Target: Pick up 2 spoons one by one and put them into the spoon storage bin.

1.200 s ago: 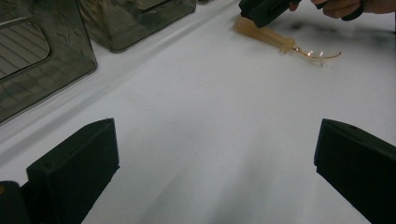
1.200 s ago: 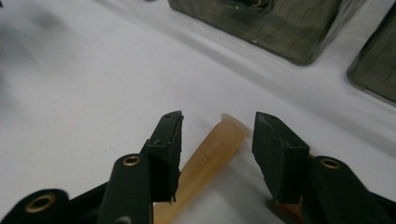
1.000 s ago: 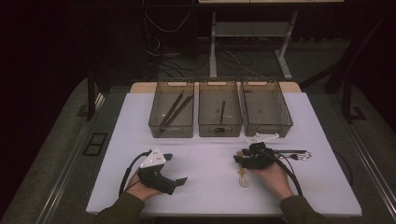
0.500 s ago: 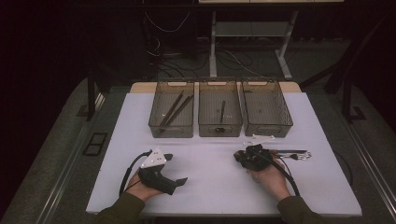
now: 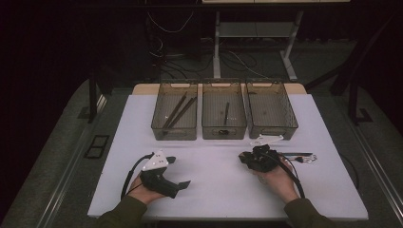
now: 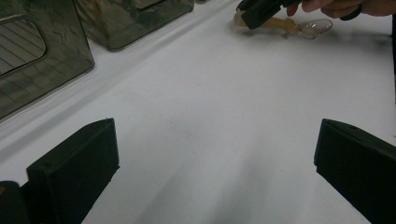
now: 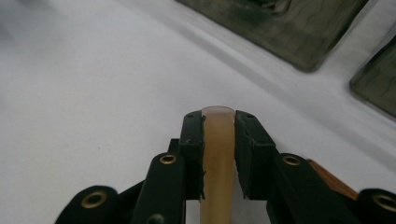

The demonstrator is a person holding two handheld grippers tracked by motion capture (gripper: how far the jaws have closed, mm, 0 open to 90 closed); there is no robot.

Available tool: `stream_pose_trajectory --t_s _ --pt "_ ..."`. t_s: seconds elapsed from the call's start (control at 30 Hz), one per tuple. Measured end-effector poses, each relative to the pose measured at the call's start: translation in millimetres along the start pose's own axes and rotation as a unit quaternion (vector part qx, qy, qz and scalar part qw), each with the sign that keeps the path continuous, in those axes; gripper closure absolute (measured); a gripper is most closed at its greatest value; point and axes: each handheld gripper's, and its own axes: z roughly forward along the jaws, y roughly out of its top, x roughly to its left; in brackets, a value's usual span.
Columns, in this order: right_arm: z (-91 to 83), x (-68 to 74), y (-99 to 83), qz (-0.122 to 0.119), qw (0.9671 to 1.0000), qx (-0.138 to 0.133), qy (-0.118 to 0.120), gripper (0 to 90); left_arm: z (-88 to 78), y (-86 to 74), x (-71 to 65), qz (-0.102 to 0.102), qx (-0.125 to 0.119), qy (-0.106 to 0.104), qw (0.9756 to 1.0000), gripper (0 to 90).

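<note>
Smoked-plastic bins [image 5: 224, 124]: three; one spoon [image 7: 217, 154] gripped.

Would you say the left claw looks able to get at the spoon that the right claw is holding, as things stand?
Probably yes: bare white table lies between the open left claw and the spoon. But the right claw is clamped on its handle, leaving mainly the bowl end free.

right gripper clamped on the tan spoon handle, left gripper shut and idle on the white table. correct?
Not quite: the left gripper is open, its jaws wide apart over bare white table, as the left gripper view shows. The right gripper is clamped on the tan spoon handle.
</note>
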Motion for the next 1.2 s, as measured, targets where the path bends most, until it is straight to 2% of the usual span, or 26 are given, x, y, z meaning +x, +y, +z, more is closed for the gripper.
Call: stream_pose_trajectory --t_s 0.27,0.5,0.97,1.2 --pt "-17.1 -7.5 12.9 0.015 0.9993 -0.032 0.013 74.2 0.6 -0.4 -1.4 0.000 -0.007 -0.004 1.0000 0.0" --pt "-21.6 -13.7 27.2 0.019 0.9980 -0.056 0.021 74.1 0.3 -0.7 -0.2 0.006 -0.009 -0.005 0.9999 0.0" --pt "-31.9 -27.5 47.4 0.027 0.9955 -0.084 0.037 74.1 2.1 -1.3 -0.1 0.009 -0.005 -0.001 0.9999 0.0" --pt "-30.2 -34.3 61.1 0.030 0.9952 -0.087 0.032 74.0 1.5 -1.3 0.2 0.011 -0.006 -0.001 0.9999 0.0"
